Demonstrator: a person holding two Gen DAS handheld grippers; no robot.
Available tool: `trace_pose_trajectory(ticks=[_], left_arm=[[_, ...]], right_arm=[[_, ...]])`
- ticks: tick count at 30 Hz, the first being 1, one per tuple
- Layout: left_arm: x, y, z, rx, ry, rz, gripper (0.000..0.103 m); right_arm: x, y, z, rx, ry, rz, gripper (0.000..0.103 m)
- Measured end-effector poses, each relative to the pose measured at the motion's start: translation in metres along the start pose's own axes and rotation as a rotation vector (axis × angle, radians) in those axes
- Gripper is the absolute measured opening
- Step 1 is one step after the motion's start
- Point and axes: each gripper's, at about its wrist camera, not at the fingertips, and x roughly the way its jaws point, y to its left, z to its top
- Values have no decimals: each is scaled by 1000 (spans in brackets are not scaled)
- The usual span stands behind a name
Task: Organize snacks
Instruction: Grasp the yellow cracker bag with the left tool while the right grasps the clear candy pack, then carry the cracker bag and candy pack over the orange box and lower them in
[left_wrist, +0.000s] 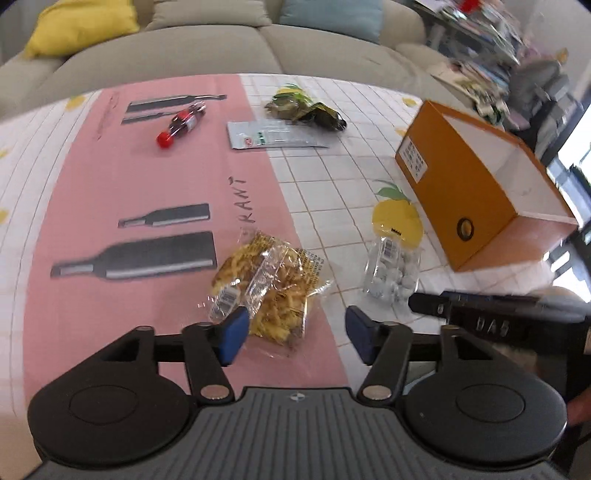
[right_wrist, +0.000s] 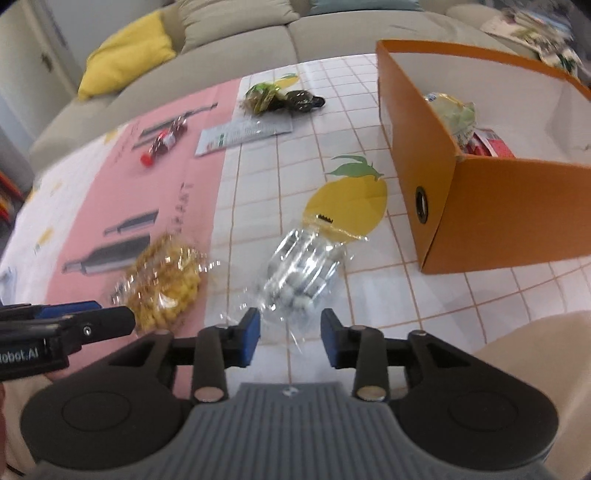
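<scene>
Your left gripper (left_wrist: 293, 334) hangs over the near edge of the yellow snack bag (left_wrist: 267, 286), fingers spread and pinching nothing, likely lined up to take it. That bag is clear, crinkled plastic full of golden pieces, lying on the pink mat (left_wrist: 147, 177) at the near side of the table (left_wrist: 325, 177). Just right of it, your right gripper (right_wrist: 290, 339) sits with fingers apart over the clear bag of pale round candies (right_wrist: 303, 273). Farther right stands the orange box (right_wrist: 517, 206), already holding some packets.
</scene>
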Motion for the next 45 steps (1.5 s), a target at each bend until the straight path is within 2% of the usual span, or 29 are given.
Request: trace_pose_trajectory(ticks=[2, 8, 12, 16, 21, 28, 36, 40, 45], left_arm=[[6, -2, 2, 53, 0, 3, 76], [23, -3, 8, 205, 6, 36, 83], [34, 2, 12, 249, 23, 58, 85], [47, 5, 14, 268, 47, 41, 87], [60, 1, 13, 309, 48, 57, 94], [75, 5, 13, 310, 28, 53, 102], [83, 11, 12, 292, 21, 29, 103], [78, 11, 12, 261, 6, 32, 92], [71, 13, 13, 169, 3, 56, 87]], right_arm=[[4, -2, 4, 34, -8, 3, 48], [20, -9, 14, 111, 13, 4, 57], [31, -13, 20, 152, 29, 6, 64], [40, -10, 22, 133, 35, -9, 67], [47, -1, 21, 58, 26, -33, 68], [53, 12, 17, -40, -8, -58, 70], [55, 16, 15, -102, -30, -88, 62], [54, 15, 15, -93, -30, -85, 60], [52, 19, 13, -120, -34, -87, 58]])
